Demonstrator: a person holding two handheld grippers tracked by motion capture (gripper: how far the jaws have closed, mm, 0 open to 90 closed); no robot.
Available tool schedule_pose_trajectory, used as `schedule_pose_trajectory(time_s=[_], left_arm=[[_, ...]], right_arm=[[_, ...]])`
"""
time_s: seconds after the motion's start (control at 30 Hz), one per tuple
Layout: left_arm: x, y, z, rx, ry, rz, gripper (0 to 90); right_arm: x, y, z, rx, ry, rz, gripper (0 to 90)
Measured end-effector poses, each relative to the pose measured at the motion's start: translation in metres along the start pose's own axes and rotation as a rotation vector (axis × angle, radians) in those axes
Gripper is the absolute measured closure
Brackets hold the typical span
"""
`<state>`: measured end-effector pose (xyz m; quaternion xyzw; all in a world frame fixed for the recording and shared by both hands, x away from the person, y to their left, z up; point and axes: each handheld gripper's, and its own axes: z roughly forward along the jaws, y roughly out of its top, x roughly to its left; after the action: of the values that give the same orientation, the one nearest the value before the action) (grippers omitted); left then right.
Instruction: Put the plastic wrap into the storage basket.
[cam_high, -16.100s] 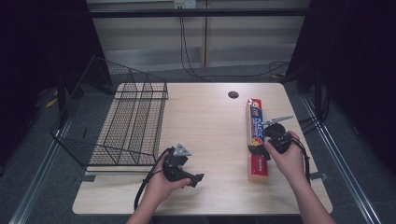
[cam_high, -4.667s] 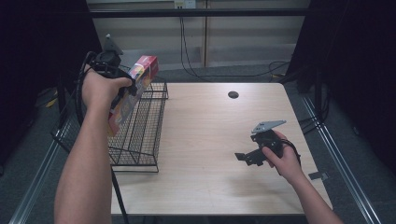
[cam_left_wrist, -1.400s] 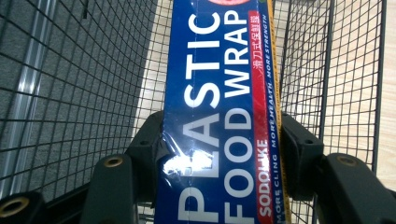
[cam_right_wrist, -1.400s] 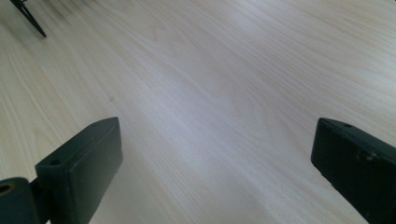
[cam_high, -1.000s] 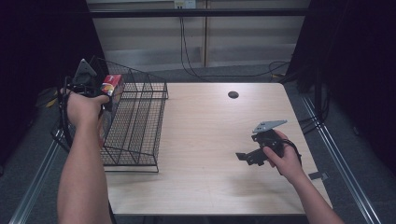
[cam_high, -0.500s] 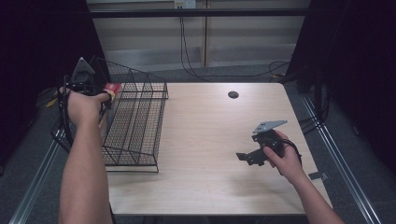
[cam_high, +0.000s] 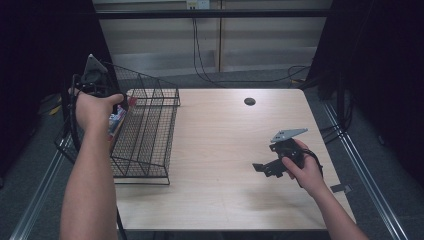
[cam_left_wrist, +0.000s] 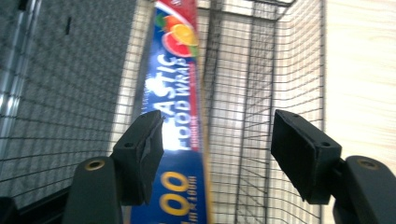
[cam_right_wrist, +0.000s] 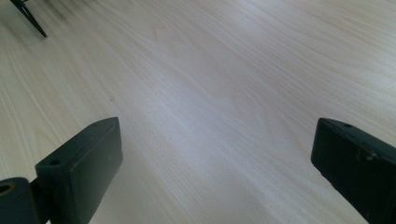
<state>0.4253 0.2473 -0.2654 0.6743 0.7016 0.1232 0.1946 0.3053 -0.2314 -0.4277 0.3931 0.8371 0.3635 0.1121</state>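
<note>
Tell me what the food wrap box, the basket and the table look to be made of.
Food wrap box: likely printed cardboard with a slightly glossy finish; flat faces, sharp edges, colour print and lettering. Basket: dark wire, probably coated metal; thin rods in an open grid that you can see through. Table: pale wood or wood-look laminate, smooth and satin; fine grain lines with a soft sheen.

Your left arm stretches far forward and to the left, the hand raised with the left gripper (cam_high: 95, 82) pointing down. Its jaws have just been opening and now stand apart, pressing on nothing. Your right forearm comes in low from the bottom right, the right gripper (cam_high: 265, 169) held just above the counter (cam_high: 220, 150), aimed leftward, jaws spread wide.
</note>
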Motion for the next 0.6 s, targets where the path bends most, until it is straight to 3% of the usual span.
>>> schedule_pose_trajectory(time_s=[0.3, 0.6], left_arm=[[-0.033, -0.001, -0.001, -0.013, -0.095, 0.088, 30.5], [-0.053, -0.006, 0.007, -0.02, -0.169, 0.127, 23.0]], right_arm=[[-0.001, 0.0, -0.002, -0.007, 0.001, -0.001, 1.8], [0.0, -0.001, -0.003, -0.01, -0.006, -0.001, 1.9]])
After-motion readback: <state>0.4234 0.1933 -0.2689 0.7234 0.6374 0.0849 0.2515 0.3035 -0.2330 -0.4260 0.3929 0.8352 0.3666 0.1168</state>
